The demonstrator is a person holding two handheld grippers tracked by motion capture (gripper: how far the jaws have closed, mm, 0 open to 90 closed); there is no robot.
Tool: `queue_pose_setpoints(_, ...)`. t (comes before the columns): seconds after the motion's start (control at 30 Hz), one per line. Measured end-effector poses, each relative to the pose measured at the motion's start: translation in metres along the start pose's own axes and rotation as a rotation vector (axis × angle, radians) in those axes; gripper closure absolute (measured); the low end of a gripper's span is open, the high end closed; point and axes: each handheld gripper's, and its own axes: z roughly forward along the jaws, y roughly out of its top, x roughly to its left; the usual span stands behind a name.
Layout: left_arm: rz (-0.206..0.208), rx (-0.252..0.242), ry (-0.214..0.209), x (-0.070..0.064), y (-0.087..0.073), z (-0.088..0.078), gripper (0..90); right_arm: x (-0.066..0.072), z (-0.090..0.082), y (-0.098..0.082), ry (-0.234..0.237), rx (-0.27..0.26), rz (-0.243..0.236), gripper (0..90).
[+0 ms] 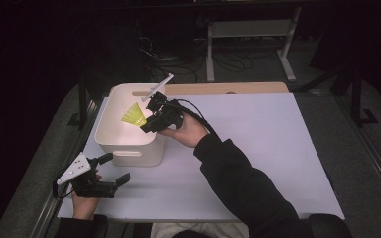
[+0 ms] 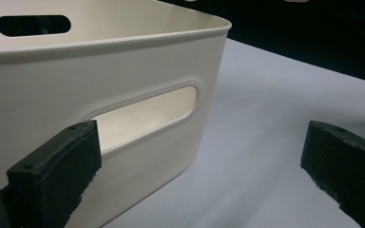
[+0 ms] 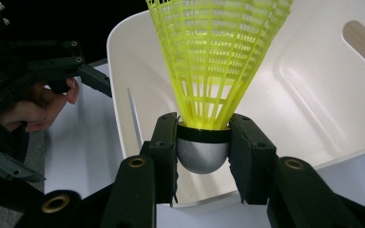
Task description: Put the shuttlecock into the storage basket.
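Note:
A yellow plastic shuttlecock (image 1: 134,116) (image 3: 216,61) with a grey cork base is clamped by its base between the jaws of my right gripper (image 1: 148,124) (image 3: 203,151). It hangs over the open top of a white plastic bin (image 1: 110,133) (image 3: 309,95), skirt pointing into the bin. My left gripper (image 1: 114,169) (image 2: 199,166) rests near the table's front left corner with its jaws wide apart and nothing between them, facing the bin's (image 2: 138,52) near wall with the handle slot.
The bin stands on a white table top (image 1: 258,144) at its back left. A wooden strip (image 1: 218,88) runs along the far edge. Metal frame legs and cables lie on the dark floor behind.

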Motion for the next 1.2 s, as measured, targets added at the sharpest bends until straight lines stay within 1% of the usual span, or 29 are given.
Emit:
queue_pose_setpoints(0.27, 0.000, -0.001, 0.001, 0.000, 0.000, 0.000, 0.0, 0.000, 0.010, -0.003, 0.010, 0.011, 0.005, 63.1)
queue_pose_setpoints(0.5, 0.000, -0.001, 0.000, 0.000, 0.000, 0.000, 0.0, -0.001, 0.014, -0.003, 0.018, 0.013, 0.013, 63.1)
queue_pose_setpoints(0.63, -0.001, -0.001, 0.001, 0.000, 0.000, 0.000, 0.0, -0.003, 0.018, -0.004, 0.026, 0.023, 0.018, 62.9)
queue_pose_setpoints(0.7, 0.000, -0.001, 0.000, 0.000, 0.000, 0.000, 0.0, -0.005, 0.018, -0.004, 0.031, 0.022, 0.026, 61.4)
queue_pose_setpoints(0.77, 0.000, -0.001, 0.000, 0.000, 0.000, 0.000, 0.0, -0.007, 0.017, -0.004, 0.050, 0.010, 0.047, 55.3)
queue_pose_setpoints(0.8, 0.000, -0.002, 0.000, 0.000, 0.000, 0.000, 0.0, -0.008, 0.015, -0.003, 0.051, 0.007, 0.051, 52.2)
queue_pose_setpoints(0.83, 0.001, -0.001, 0.000, 0.000, 0.000, 0.000, 0.0, -0.009, 0.014, -0.003, 0.045, 0.003, 0.045, 49.7)
queue_pose_setpoints(0.9, 0.000, -0.002, 0.000, 0.000, 0.000, 0.000, 0.0, -0.010, 0.011, -0.003, 0.043, -0.001, 0.046, 44.5)
queue_pose_setpoints(1.03, -0.001, -0.002, 0.000, 0.000, 0.000, 0.000, 0.0, -0.012, 0.005, -0.003, 0.023, -0.008, 0.046, 32.5)
queue_pose_setpoints(1.07, 0.000, -0.002, 0.000, 0.000, 0.000, 0.000, 0.0, -0.012, 0.002, -0.003, 0.009, -0.012, 0.049, 28.3)
queue_pose_setpoints(1.1, 0.000, -0.001, 0.000, 0.000, 0.000, 0.000, 0.0, -0.013, 0.001, -0.003, 0.003, -0.016, 0.042, 25.4)
queue_pose_setpoints(1.17, -0.001, 0.001, -0.002, 0.000, 0.000, 0.000, 0.0, -0.014, -0.002, -0.003, -0.021, -0.017, 0.048, 20.0)
queue_pose_setpoints(1.2, -0.002, 0.001, -0.002, 0.000, 0.000, 0.000, 0.0, -0.014, -0.003, -0.003, -0.024, -0.020, 0.046, 18.1)
